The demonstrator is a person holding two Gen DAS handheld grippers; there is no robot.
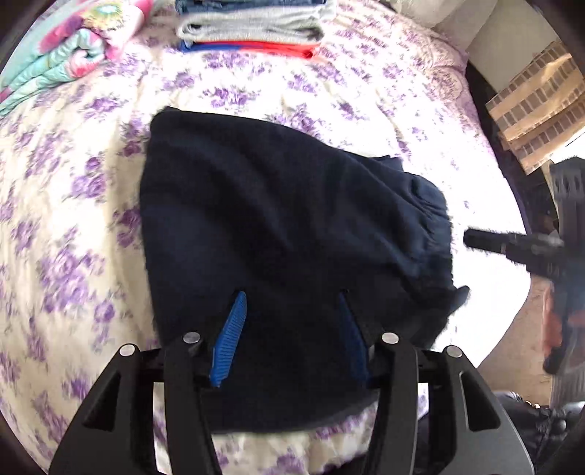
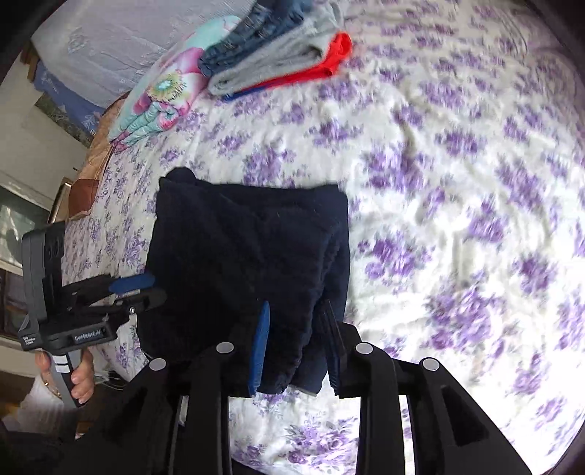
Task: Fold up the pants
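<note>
Dark navy pants (image 1: 278,226) lie folded into a thick packet on the flowered bedspread (image 1: 73,204). My left gripper (image 1: 292,318) hovers over the packet's near end, open, its blue pads (image 1: 232,321) apart and gripping no cloth. In the right wrist view the pants (image 2: 237,248) sit at centre left. The right gripper (image 2: 297,325) is narrowly open at their near right corner, where the layered edge shows between the fingers without being pinched. The left gripper (image 2: 140,288), held by a hand, is at the pants' left edge. The right gripper's tip (image 1: 475,239) shows just right of the waistband.
A stack of folded clothes (image 1: 252,25) in denim, grey and red sits at the far side of the bed, beside a folded flowered blanket (image 1: 73,47). The bed's edge (image 1: 490,120) runs along the right, with a patterned box (image 1: 537,106) beyond it.
</note>
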